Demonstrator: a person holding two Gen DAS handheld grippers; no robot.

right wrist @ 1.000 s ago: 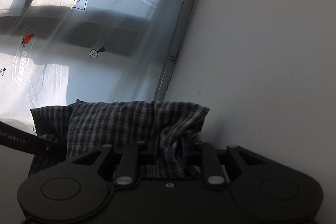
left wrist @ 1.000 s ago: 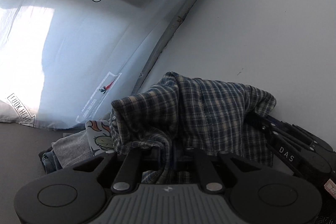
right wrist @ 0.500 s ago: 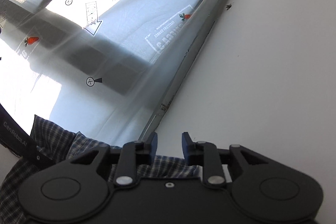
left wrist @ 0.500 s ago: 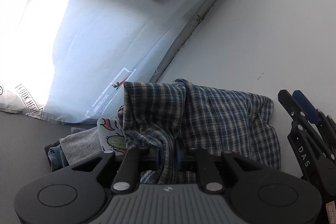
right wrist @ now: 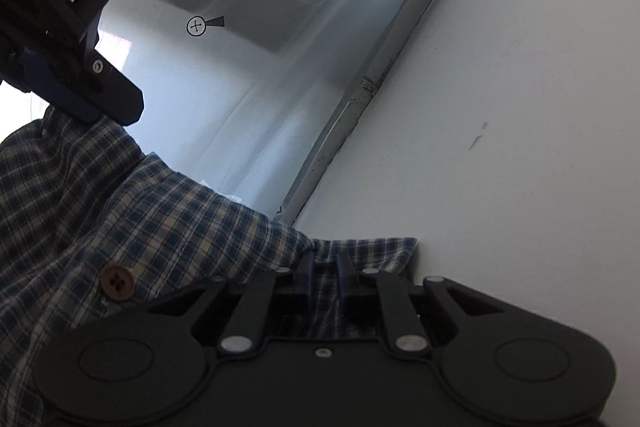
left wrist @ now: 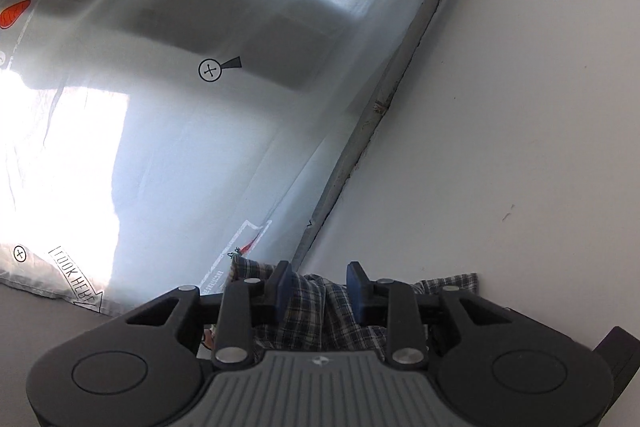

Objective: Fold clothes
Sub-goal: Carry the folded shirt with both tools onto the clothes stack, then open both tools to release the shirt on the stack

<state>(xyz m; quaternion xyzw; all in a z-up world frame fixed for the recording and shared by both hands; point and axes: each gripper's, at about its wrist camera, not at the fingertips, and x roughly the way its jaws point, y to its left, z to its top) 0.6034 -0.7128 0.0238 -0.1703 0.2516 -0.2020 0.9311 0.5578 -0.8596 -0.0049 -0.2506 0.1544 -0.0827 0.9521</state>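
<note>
Left gripper, black with blue pads, aimed slightly downward over the blue-and-cream plaid button-up shirt. Jaws opening, spread with a clear gap; plaid cloth lying in the gap, the pads not pressing on it. Body level, both finger linkages even in the left wrist view. Seen also in the right wrist view at upper left, its blue-padded fingertip hanging just over the far end of the shirt.

Right gripper, black with blue pads, pointing a little below level, low over the pale grey table. Jaws drawn near together with only a narrow slot between; a fold of the plaid shirt caught in that slot, at its corner nearest the bare table. Whether the pads truly bite the cloth: hard to tell for sure, though the fabric fills the slot.

Shirt bunched and lying across the seam where the table meets the translucent white plastic sheet, printed with arrows, cross marks and carrot pictures. Brown round button facing up on the shirt, left of the right gripper. Right end of the shirt on bare table, left end over the sheet's edge strip. Bright sunlit patch on the sheet at far left.
</note>
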